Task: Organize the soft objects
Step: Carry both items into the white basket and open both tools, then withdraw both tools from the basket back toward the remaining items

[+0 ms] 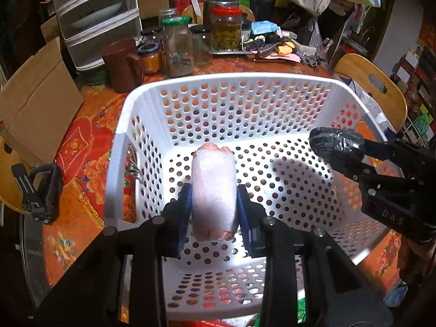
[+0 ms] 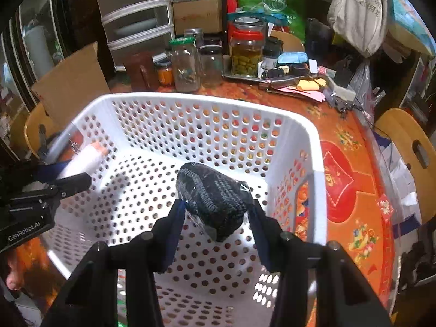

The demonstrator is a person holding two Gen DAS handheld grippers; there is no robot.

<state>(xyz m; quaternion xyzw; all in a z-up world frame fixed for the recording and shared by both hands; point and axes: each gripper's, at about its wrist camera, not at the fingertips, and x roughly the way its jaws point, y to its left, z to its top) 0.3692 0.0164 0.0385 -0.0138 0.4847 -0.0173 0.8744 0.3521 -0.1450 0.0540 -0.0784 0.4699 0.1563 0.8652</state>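
A white perforated plastic basket (image 1: 231, 80) (image 2: 190, 100) stands on the orange patterned table. My left gripper (image 1: 214, 212) is shut on a pink roll wrapped in white (image 1: 214, 190) and holds it above the basket floor. The roll also shows in the right wrist view (image 2: 84, 160) at the basket's left wall. My right gripper (image 2: 215, 212) is shut on a dark knitted bundle in clear wrap (image 2: 212, 196) over the basket's right half. In the left wrist view the bundle (image 1: 335, 141) sticks out of the right gripper (image 1: 354, 163) at the right.
Glass jars (image 1: 177, 49) (image 2: 246, 49), a brown mug (image 1: 122, 65) and small clutter (image 1: 278, 46) stand behind the basket. A drawer unit (image 1: 95, 13) and cardboard (image 1: 35, 100) are at the back left. Wooden chairs (image 1: 376, 84) (image 2: 408, 147) stand at the table's right. A black clamp (image 1: 41, 190) lies left.
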